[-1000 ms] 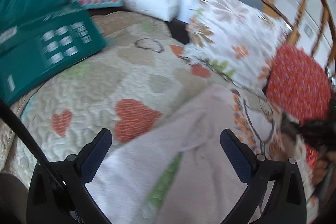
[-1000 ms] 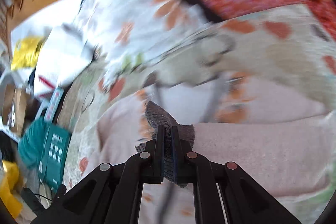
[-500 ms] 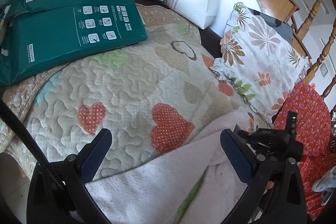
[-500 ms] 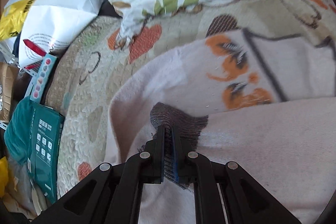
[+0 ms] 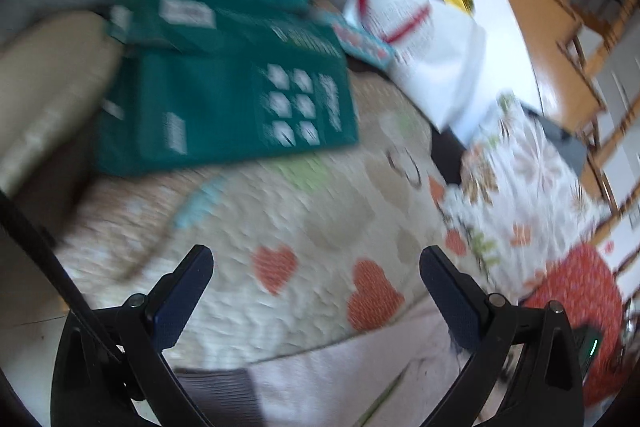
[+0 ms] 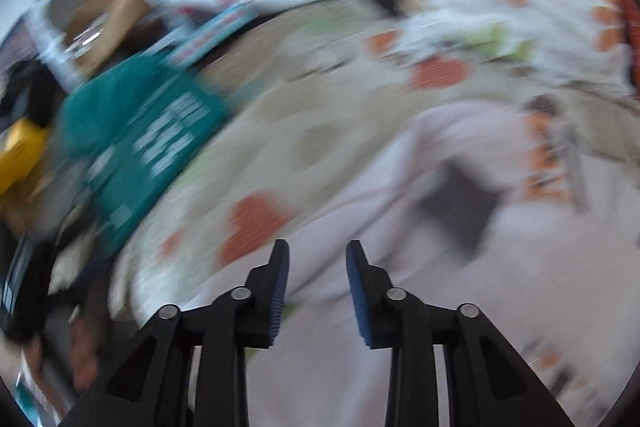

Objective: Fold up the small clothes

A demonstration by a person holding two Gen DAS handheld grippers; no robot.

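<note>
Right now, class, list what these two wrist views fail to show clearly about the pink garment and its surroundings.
- Pink garment: cut off by the left wrist view's bottom edge, partly behind the left hand-held gripper.
- Green package print: motion-blurred, unreadable.
- Grey cuff: smeared in the right wrist view; the right hand-held gripper is open, off it.

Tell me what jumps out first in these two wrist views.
The big teal package dominates the upper left of the left wrist view, lying on the heart-print quilt, with a white bag beyond it. Nearer, the pale pink garment with its dark grey cuff spreads across the quilt in the right wrist view. Both tools are open and empty: the left tool wide, the right tool narrower, over the garment.
</note>
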